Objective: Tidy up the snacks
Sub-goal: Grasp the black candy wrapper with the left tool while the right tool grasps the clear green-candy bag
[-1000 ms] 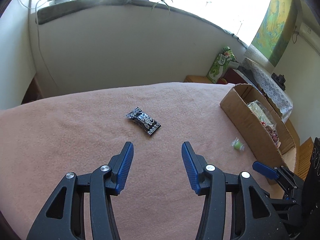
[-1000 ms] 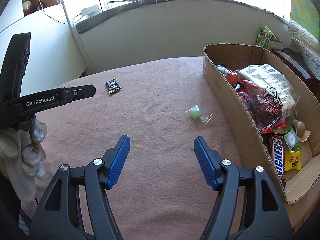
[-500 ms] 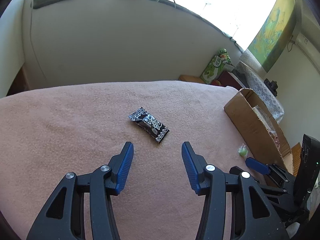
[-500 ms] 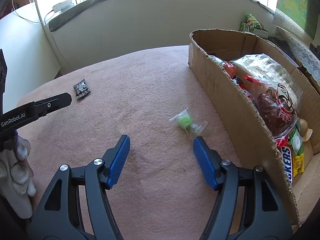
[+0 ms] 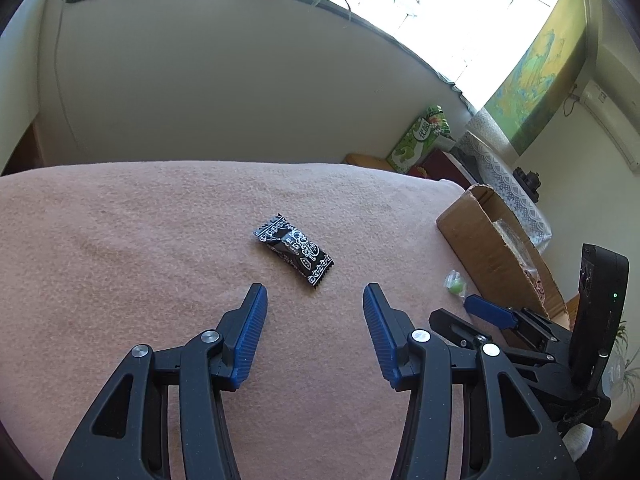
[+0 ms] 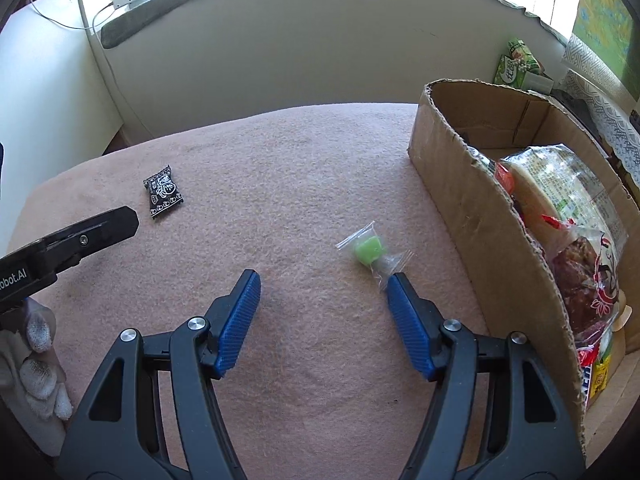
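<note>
Left wrist view: the spread-jawed left gripper (image 5: 315, 300) has closed in on the black patterned snack packet (image 5: 294, 249) mid-frame, while the equally empty, spread-jawed right gripper (image 6: 324, 285) nears the green clear-wrapped candy (image 6: 368, 251), so pickups look imminent.

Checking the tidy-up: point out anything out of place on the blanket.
Two snacks lie loose on the pink blanket, outside the cardboard box: a black patterned packet ahead of the open left gripper, and a green candy by the open right gripper.
</note>
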Available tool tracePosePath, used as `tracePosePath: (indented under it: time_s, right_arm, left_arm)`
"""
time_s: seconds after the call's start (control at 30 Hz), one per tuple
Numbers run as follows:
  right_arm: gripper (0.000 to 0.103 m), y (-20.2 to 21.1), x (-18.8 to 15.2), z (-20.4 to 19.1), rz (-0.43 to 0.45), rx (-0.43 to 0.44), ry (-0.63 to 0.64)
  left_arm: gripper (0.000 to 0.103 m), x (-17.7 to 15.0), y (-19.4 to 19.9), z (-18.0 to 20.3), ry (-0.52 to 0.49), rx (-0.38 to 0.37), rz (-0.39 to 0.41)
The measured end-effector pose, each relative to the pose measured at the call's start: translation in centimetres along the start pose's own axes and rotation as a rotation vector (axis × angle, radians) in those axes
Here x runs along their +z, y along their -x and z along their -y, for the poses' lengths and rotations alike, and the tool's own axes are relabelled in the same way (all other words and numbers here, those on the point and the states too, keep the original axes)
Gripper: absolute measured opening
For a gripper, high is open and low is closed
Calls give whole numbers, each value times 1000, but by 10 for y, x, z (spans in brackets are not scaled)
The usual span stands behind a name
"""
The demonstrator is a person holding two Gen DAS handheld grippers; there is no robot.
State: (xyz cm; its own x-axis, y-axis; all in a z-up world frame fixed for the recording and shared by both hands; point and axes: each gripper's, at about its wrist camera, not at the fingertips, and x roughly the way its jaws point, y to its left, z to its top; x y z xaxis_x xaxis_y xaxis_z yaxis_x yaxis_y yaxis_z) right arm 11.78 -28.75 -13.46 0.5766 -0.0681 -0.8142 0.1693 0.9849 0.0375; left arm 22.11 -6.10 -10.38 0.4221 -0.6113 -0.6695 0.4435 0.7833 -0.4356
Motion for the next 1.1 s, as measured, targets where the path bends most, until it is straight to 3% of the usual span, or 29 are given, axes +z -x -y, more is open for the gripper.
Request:
tracePosePath:
  time_s: [0.23,0.53,0.9,1.07,1.1]
  right_arm:
    - [69,-4,1,2,-1,-59,-15]
    - [69,-22,22,2,-8,-30,-19]
    - [44,-22,19,-5,10,21,34]
    - [36,-16,13,-7,16,49,47]
    - [35,-16,12,-9,17,51,54]
  left_arm:
    - [49,1,-3,4,-7,11,-3]
    - [49,4,-7,5,5,18,-19]
    - [49,20,-27,15,2,66,-38]
    - [48,27,-43,27,-36,143,-40]
    - [42,28,-45,30,-47,160,-39]
